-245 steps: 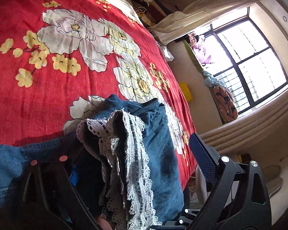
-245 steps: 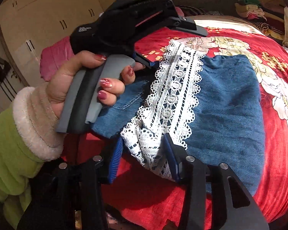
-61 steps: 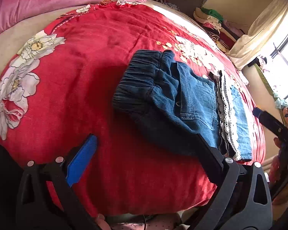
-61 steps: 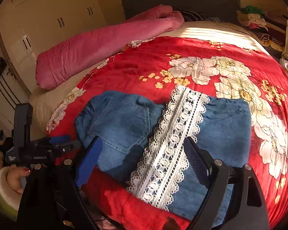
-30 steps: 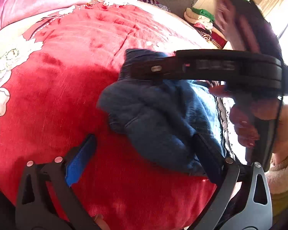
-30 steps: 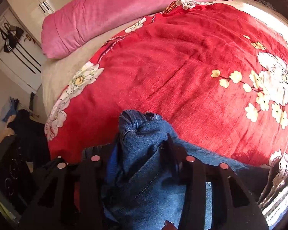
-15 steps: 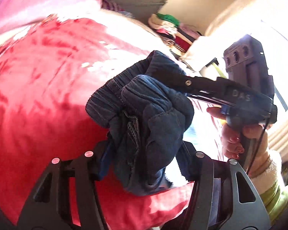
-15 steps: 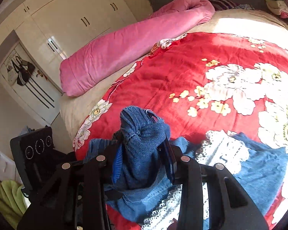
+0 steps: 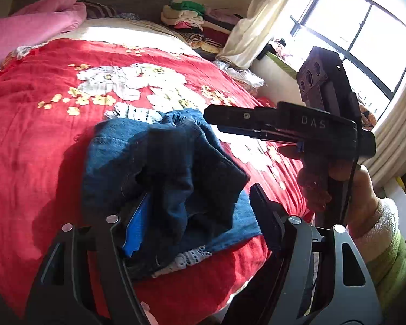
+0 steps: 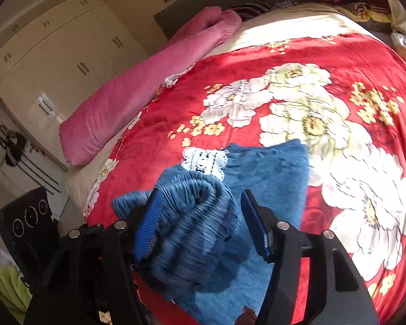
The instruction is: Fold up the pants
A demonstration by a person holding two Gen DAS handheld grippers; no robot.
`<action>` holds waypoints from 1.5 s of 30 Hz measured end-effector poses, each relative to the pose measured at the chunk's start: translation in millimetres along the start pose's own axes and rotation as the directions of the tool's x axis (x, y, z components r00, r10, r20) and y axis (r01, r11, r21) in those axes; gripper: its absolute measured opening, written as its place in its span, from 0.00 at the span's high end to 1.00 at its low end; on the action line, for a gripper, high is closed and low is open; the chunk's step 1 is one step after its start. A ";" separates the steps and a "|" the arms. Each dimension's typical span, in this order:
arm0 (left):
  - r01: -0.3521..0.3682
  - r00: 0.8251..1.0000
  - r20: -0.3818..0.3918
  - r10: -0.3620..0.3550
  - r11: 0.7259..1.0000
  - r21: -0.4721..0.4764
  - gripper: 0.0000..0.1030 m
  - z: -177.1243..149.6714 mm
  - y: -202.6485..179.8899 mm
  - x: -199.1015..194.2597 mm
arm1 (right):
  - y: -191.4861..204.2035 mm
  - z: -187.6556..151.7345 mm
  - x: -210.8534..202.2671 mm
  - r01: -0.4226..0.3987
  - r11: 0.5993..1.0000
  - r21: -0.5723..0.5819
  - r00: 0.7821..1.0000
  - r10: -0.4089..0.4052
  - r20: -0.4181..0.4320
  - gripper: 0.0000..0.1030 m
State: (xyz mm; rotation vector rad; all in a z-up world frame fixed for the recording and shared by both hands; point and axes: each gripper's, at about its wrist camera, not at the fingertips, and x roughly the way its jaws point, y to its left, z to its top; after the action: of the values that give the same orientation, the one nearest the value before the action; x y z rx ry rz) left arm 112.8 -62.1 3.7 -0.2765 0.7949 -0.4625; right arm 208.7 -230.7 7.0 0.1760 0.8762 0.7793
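From the left wrist view, the left gripper (image 9: pixel 200 214) stands parted, its blue-padded left finger pressed against a bunched fold of the pants (image 9: pixel 165 173) and its right finger clear of the cloth with a gap showing. It looks to be letting go, or only loosely cradling the waistband end, which is doubled over the leg section. The pants lie on the near right part of the bed (image 9: pixel 40 124), over its red floral cover, with a strip of white lace trim (image 9: pixel 188 260) peeking out at the near edge. The right gripper (image 9: pixel 213 120) reaches in from the right, above the far edge of the denim; whether it is pinching cloth cannot be told from here.

From the right wrist view, the right gripper (image 10: pixel 203 219) is also spread, and the ribbed waistband (image 10: pixel 192 216) sits between its fingers, blurred, touching the left pad but apparently free of the right one. The flat leg section of the pants (image 10: pixel 268 173) lies beyond it, with lace trim (image 10: pixel 203 159) showing at the far left corner. A pink quilt (image 10: pixel 138 89) lies along the far left of the bed (image 10: pixel 338 62).

To finish this fold well, I judge both grippers should lower the waistband squarely onto the leg section, edges matched, and release only once the cloth rests flat. Otherwise the bunched elastic may spring open or skew the stack.
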 end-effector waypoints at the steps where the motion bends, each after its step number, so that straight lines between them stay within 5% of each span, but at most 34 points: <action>1: 0.011 1.000 -0.013 -0.010 1.000 0.016 0.38 -3.1 -4.9 3.8 | -3.1 -3.5 -4.6 -0.003 1.000 0.010 1.000 0.003 0.011 0.36; 9: 0.024 0.995 -0.100 -0.018 0.997 0.067 0.32 -35.2 -16.6 25.3 | 11.8 -8.6 7.2 0.054 0.998 -0.040 0.998 -0.055 -0.010 0.24; 16: 0.036 0.993 -0.112 -0.027 0.997 0.076 0.32 -40.4 -14.5 28.0 | 5.9 -25.4 36.9 0.269 0.953 -0.139 0.957 -0.281 -0.076 0.23; 22: 0.060 0.992 -0.114 -0.052 0.996 0.064 0.32 -38.6 -11.5 24.2 | -16.0 -35.8 22.2 0.211 0.977 -0.041 0.974 -0.214 -0.069 0.21; 29: 0.044 0.999 -0.006 -0.044 0.998 0.036 0.18 -19.9 -2.3 -28.3 | -10.1 -37.1 -38.5 0.144 0.990 0.005 0.985 -0.144 0.093 0.19; 35: -0.100 0.993 0.068 0.100 0.995 0.000 0.10 5.0 28.3 -60.0 | 21.6 -54.4 -66.4 0.113 0.989 -0.098 0.983 -0.098 0.153 0.18; 43: -0.163 0.986 -0.043 0.161 0.985 -0.052 0.10 38.4 66.2 -39.3 | 87.3 -95.5 -52.6 0.016 0.953 -0.301 0.996 0.012 0.089 0.17; 45: -0.164 0.984 -0.079 0.160 0.985 -0.047 0.24 42.2 68.1 -26.8 | 104.0 -104.8 -39.3 -0.024 0.933 -0.358 0.998 0.042 0.043 0.17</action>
State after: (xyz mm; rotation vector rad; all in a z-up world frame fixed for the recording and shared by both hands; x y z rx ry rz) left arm 147.5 12.9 20.9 -0.2434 0.8961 -0.3003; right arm 59.0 -200.2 9.7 -0.1122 0.6715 0.9490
